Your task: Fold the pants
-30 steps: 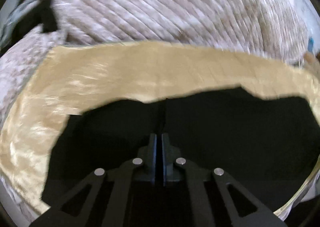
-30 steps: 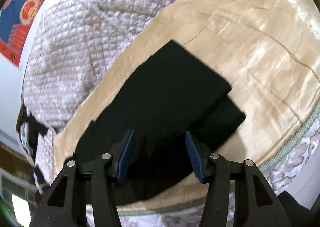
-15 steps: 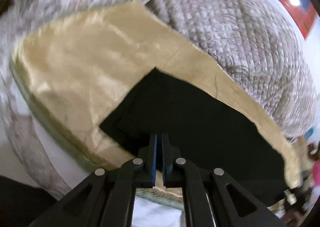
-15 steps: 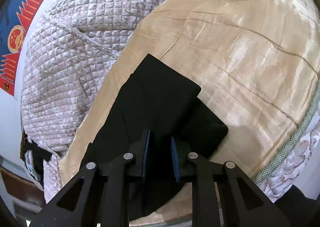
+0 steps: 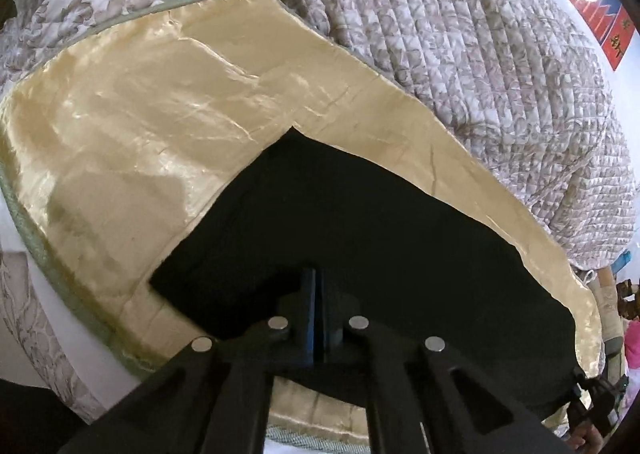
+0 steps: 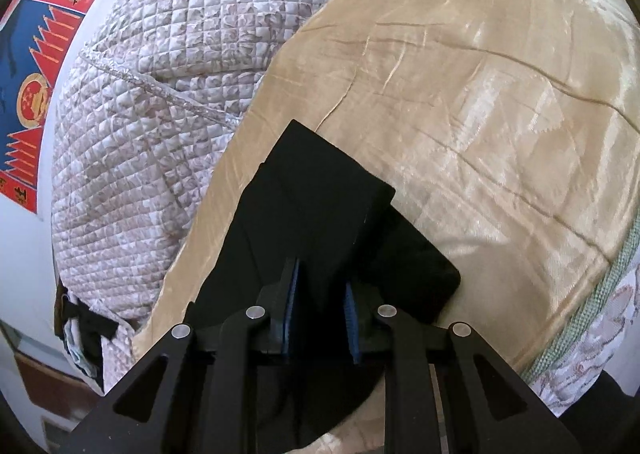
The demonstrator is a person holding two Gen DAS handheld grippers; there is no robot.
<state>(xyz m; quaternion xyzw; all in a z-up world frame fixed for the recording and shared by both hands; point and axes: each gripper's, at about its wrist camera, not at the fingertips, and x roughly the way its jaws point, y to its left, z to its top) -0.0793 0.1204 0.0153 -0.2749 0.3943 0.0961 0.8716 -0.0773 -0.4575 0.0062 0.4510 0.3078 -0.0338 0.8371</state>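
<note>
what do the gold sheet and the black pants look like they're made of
Shiny gold sheet: probably satin or a similar silky weave; glossy, with bright highlights and sharp creases. Matte black pants: likely soft woven or knit cloth; no sheen, though too dark to tell the weave.

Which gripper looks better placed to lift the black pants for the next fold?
Probably the right gripper: its jaws have just been closing, with a thick fold of the black pants between them. The left gripper is shut above the cloth, and whether it holds any is unclear.
</note>
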